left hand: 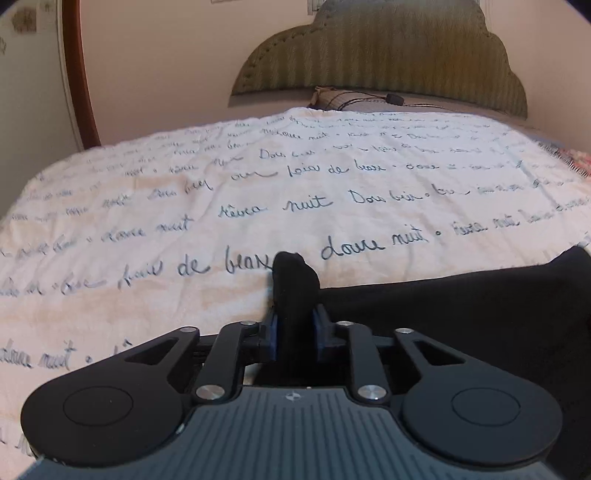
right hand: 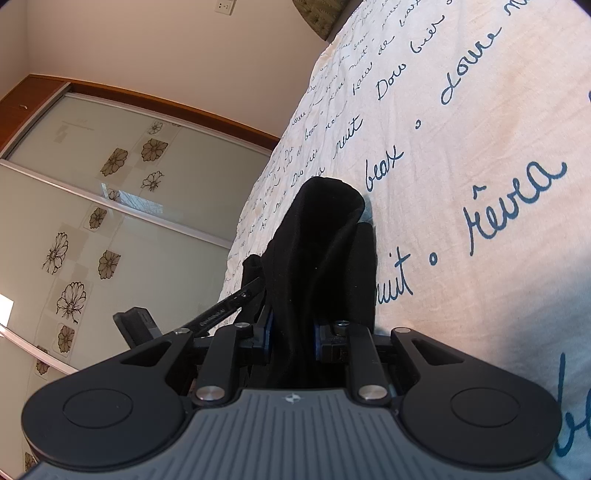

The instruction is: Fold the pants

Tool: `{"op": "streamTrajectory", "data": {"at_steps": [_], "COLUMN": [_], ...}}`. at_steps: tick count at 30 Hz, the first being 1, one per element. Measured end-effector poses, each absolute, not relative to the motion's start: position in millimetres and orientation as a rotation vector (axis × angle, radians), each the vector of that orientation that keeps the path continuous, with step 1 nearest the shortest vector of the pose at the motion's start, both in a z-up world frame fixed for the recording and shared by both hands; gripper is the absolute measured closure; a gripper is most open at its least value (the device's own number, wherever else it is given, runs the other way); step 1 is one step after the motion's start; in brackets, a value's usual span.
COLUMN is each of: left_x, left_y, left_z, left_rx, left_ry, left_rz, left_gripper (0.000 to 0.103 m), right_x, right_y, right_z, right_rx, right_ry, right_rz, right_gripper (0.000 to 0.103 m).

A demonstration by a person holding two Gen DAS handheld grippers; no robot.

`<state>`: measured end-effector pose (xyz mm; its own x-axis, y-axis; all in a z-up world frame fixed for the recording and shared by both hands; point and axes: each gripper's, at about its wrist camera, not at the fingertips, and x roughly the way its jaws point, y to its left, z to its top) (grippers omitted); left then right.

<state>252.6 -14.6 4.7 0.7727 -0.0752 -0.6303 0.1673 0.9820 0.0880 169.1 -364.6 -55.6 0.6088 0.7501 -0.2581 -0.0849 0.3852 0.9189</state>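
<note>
Two grippers, both clamped on black pants. Left gripper [left hand: 294, 328]: blue pads [left hand: 272, 334] pressed on a bunched fold of the pants [left hand: 461, 314], cloth standing up between the fingers and poking out past the tips. Rest of the dark fabric spread to the right, lying on the bedspread [left hand: 258, 206], cream with dark handwritten script. Upholstered headboard [left hand: 376, 55] at the far end, a cable [left hand: 373, 99] just below it.

Right gripper [right hand: 291, 338]: rolled to one side, so the bedspread [right hand: 461, 166] runs up the right of its view. Pads [right hand: 266, 334] closed on a thick wad of pants [right hand: 325, 258], fabric rising in a rounded hump beyond the fingertips, touching the bedspread beside it. Sliding wardrobe doors [right hand: 110, 206] with flower prints on the left, wooden frame above. Wall socket [right hand: 224, 6] near the top edge.
</note>
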Motion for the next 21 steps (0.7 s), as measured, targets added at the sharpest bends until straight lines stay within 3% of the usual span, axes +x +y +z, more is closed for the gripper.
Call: {"op": "streamTrajectory", "data": {"at_steps": [1, 3, 8, 12, 17, 18, 20, 21], "left_x": [251.7, 243.9, 192.4, 154.3, 137.5, 137.5, 143.9, 146.0], "left_y": [-15.5, -12.4, 0.1, -9.5, -36.3, -42.0, -52.4, -55.9], "left_z": [7.4, 16.5, 50.8, 59.7, 39.8, 34.6, 20.5, 11.2], "left_rx": [0.164, 0.179, 0.057, 0.008, 0.045, 0.067, 0.124, 0.155], "left_ry": [0.666, 0.621, 0.425, 0.407, 0.503, 0.517, 0.574, 0.607], "left_rz": [-0.116, -0.079, -0.091, -0.181, -0.285, -0.303, -0.321, -0.312], "left_gripper": [0.064, 0.037, 0.029, 0.022, 0.019, 0.019, 0.018, 0.015], "right_x": [169.0, 168.7, 167.5, 146.5, 102.7, 102.6, 104.4, 107.0], "right_y": [-364.8, -364.9, -364.4, -362.1, -346.7, -335.9, -310.1, -299.2], "right_z": [-55.7, -55.9, -54.9, -36.6, 6.8, 16.1, 33.6, 39.7], "right_rx": [1.05, 1.052, 1.049, 0.975, 0.833, 0.789, 0.691, 0.649], "right_ry": [0.754, 0.753, 0.751, 0.683, 0.498, 0.5, 0.501, 0.495], "right_rz": [0.602, 0.601, 0.595, 0.449, 0.199, 0.227, 0.257, 0.274], "right_gripper": [0.085, 0.085, 0.085, 0.079, 0.051, 0.05, 0.027, 0.022]}}
